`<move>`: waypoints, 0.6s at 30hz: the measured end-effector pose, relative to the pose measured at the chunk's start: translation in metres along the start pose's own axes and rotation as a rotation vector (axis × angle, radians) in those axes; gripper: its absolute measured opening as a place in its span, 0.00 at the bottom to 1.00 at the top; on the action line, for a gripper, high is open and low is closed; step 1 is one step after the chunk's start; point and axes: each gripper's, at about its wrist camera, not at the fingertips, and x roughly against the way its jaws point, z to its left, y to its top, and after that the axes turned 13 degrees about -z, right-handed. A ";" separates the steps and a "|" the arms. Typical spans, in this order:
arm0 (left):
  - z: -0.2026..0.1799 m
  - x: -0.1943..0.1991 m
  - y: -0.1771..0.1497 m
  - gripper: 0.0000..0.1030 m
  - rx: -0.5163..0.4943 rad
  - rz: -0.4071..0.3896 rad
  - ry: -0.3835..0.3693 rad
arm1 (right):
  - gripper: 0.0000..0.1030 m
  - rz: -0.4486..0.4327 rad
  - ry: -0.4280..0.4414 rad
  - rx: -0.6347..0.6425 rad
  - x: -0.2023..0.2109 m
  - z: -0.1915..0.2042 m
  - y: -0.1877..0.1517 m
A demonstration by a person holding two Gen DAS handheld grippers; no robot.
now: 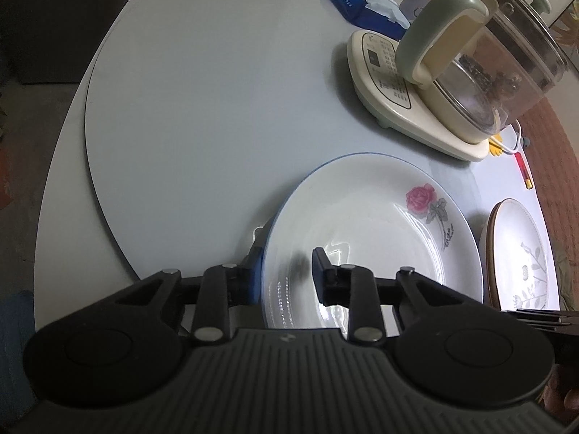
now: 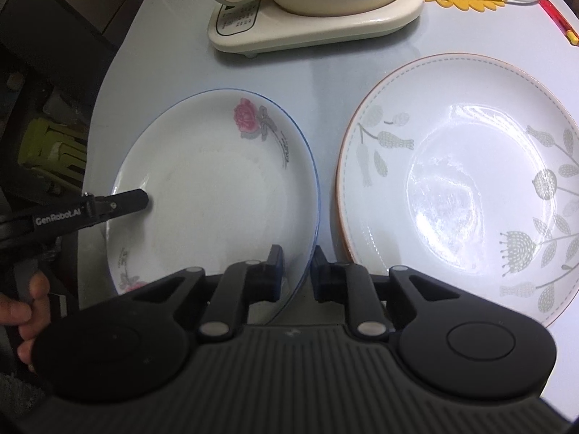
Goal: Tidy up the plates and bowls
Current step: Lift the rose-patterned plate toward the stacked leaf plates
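Straddling the rose plate [image 2: 217,188] rim from both sides: your left claw [image 1: 286,275] and right claw [image 2: 296,271] each have one finger inside, one outside. Pinch contact unclear. Plate sits on the desk [image 1: 199,108], beside the leaf plate [image 2: 452,181], near the kettle [image 1: 470,72].

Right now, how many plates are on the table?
2. The rose plate sits left, gripped by both tongs; the leaf-pattern plate lies right. No others show.

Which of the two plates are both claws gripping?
The blue-rimmed rose plate, not the brown-rimmed leaf-patterned plate beside it, which neither claw touches.
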 end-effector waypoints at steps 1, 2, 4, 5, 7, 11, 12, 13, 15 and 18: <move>-0.001 0.001 0.000 0.31 -0.016 0.004 -0.002 | 0.18 0.002 0.005 0.007 0.000 0.000 0.001; -0.001 0.001 -0.001 0.31 -0.024 0.008 -0.004 | 0.18 0.006 0.011 0.013 -0.001 0.000 0.002; 0.000 0.003 -0.002 0.31 -0.021 0.020 -0.015 | 0.17 0.015 0.022 0.017 -0.002 -0.002 0.004; 0.002 0.005 -0.002 0.31 -0.016 0.024 -0.023 | 0.17 0.014 0.027 0.019 -0.001 -0.003 0.005; 0.004 0.010 -0.003 0.31 0.002 0.028 -0.031 | 0.17 0.009 0.044 0.029 0.001 -0.004 0.007; 0.010 0.022 -0.006 0.31 0.055 0.022 -0.040 | 0.17 0.013 0.075 0.041 0.007 -0.003 0.010; 0.011 0.025 -0.006 0.31 0.066 0.022 -0.042 | 0.17 0.013 0.083 0.044 0.009 -0.003 0.010; 0.011 0.028 -0.007 0.31 0.075 0.020 -0.042 | 0.16 0.011 0.091 0.045 0.011 -0.003 0.011; 0.012 0.034 -0.009 0.31 0.089 0.017 -0.046 | 0.16 0.003 0.104 0.046 0.017 -0.002 0.012; 0.013 0.039 -0.011 0.31 0.097 0.017 -0.048 | 0.16 -0.004 0.112 0.063 0.023 -0.001 0.013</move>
